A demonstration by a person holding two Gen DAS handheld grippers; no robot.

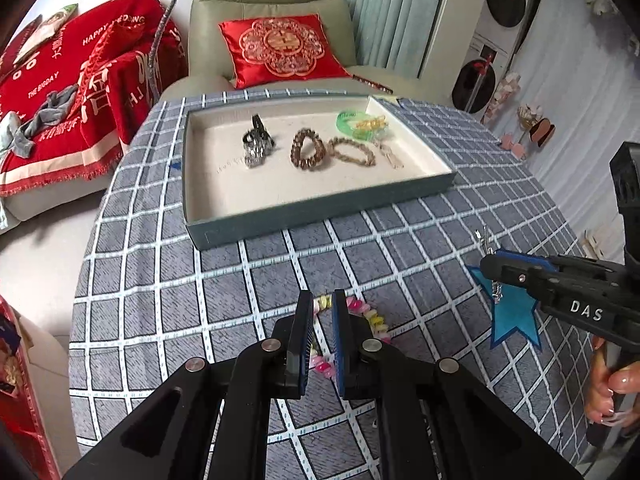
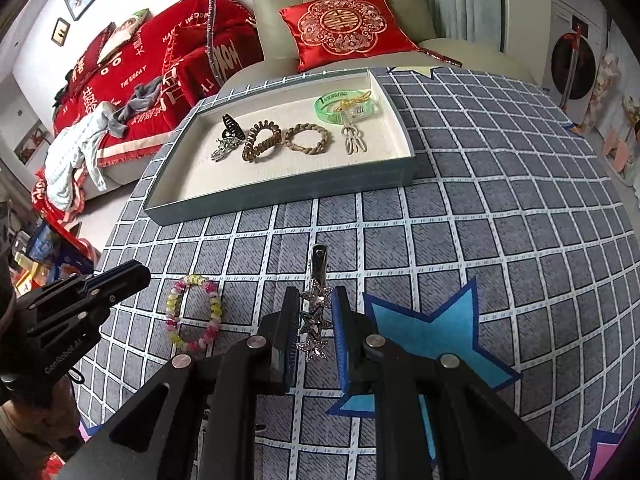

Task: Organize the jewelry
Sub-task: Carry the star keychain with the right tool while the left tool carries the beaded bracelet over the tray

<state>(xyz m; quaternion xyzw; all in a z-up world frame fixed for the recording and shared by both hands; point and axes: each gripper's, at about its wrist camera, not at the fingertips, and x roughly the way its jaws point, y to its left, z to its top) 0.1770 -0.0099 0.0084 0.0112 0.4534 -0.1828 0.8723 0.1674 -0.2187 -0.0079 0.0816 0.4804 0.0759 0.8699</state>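
A table draped in a grey-blue checked cloth (image 2: 500,208) carries a shallow, cream-lined tray (image 2: 256,200) toward its far edge. Nearer the front edge, a pink-and-yellow beaded bracelet (image 2: 194,314) lies flat on the cloth, well apart from the tray. A blue star-shaped patch (image 2: 444,336) sits just to its right, with a yellowish star (image 2: 412,70) at the table's far edge beside the tray's corner.

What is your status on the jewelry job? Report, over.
Left hand-held gripper shut, empty; bead bracelet lying on the cloth. Right hand-held gripper shut on star hair clip. Nothing between clip and tray.
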